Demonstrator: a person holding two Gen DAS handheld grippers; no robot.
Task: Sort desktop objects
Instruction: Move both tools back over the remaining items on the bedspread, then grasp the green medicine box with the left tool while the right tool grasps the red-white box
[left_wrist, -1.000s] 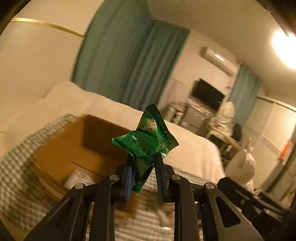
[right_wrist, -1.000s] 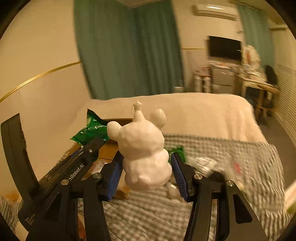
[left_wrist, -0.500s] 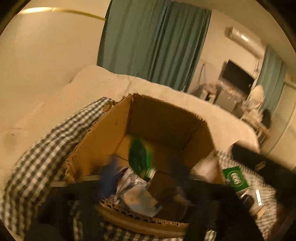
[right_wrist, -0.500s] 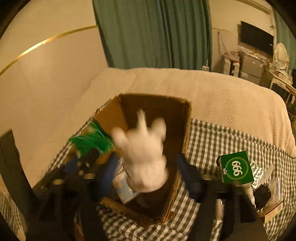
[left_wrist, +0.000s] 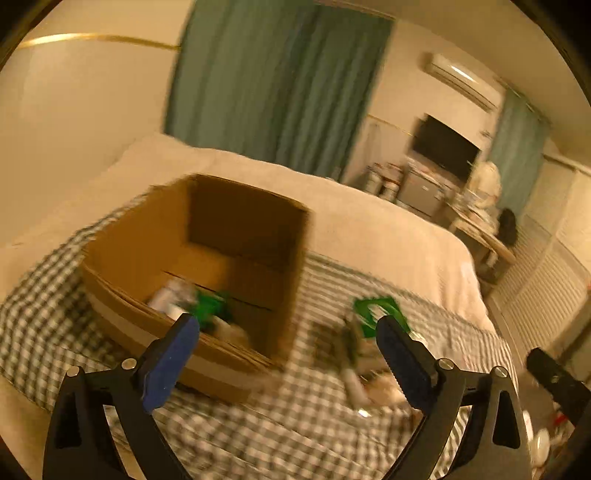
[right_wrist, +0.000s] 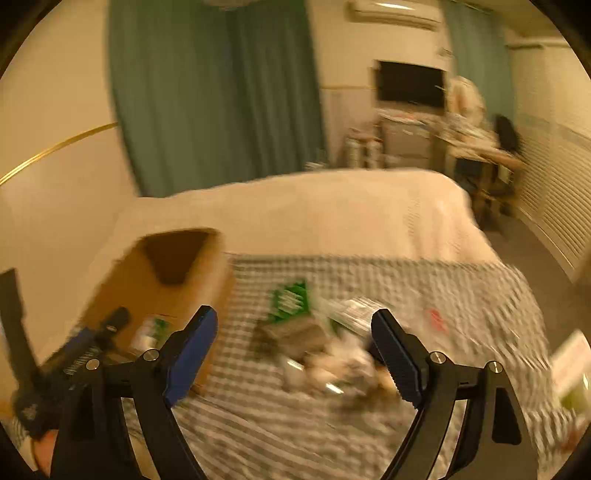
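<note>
An open cardboard box (left_wrist: 147, 236) stands on the checked cloth at the left; it also shows in the right wrist view (right_wrist: 125, 280). The green snack packet (left_wrist: 208, 308) lies inside it among other blurred items. My left gripper (left_wrist: 286, 350) is open and empty, just in front of the box's near right corner. My right gripper (right_wrist: 291, 347) is open and empty above a blurred pile of small objects (right_wrist: 332, 358). A green box (right_wrist: 290, 301) lies on the cloth right of the cardboard box; it also shows in the left wrist view (left_wrist: 376, 314). The white figurine is not visible.
The checked cloth (right_wrist: 424, 288) covers the near part of a bed with a cream blanket (right_wrist: 314, 214). A white package (right_wrist: 570, 363) lies at the cloth's right edge. The left gripper's body (right_wrist: 88, 343) shows at the left of the right wrist view. Curtains, a TV and a desk stand beyond.
Both grippers opened and dropped their loads, the green packet and the white figurine, over the box. Both have since pulled back and swung right towards the pile on the cloth.
</note>
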